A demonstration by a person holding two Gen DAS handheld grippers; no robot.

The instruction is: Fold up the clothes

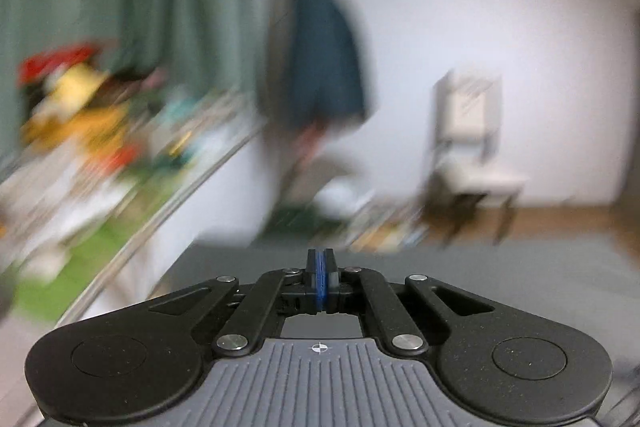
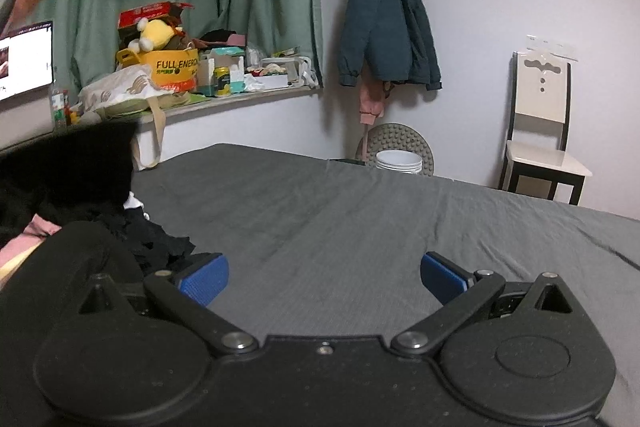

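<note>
On the grey bed sheet [image 2: 340, 211], nothing is laid out yet; clothes pile [image 2: 68, 187] sits at the left edge, dark garments over something pink, just beside the right gripper [image 2: 324, 277]. Right gripper low over the sheet, blue pads [image 2: 204, 277] spread wide, nothing between them. Left gripper [image 1: 320, 283] raised off the bed, pads pressed together, holding nothing; its view is badly smeared. Judged step: picking a garment, before any fold. Next move likely calls for the right gripper to swing left, pinch one loose edge, drag it onto the bare sheet
</note>
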